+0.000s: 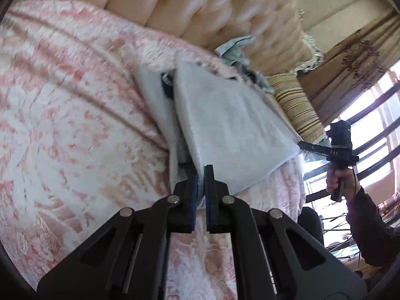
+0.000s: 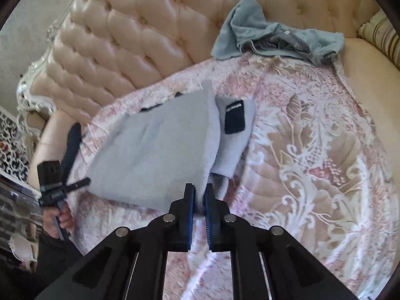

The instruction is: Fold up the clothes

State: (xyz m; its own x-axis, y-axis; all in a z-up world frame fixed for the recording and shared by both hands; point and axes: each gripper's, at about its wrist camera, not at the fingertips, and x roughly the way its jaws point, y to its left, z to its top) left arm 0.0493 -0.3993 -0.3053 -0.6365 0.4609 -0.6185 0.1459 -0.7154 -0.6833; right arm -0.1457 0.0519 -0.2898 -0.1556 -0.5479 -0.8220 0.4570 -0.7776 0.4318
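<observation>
Holding one lifted flap of a pale grey knitted garment (image 2: 155, 155) taut between them, the left gripper (image 1: 201, 175) and right gripper (image 2: 199, 195) each pinch a near corner, fingers narrow on cloth; the flap's long axis runs gripper to gripper, its free edge pointing towards the tufted cream headboard (image 2: 140, 35), above the pink patterned bedspread (image 2: 312, 150); no containers visible
</observation>
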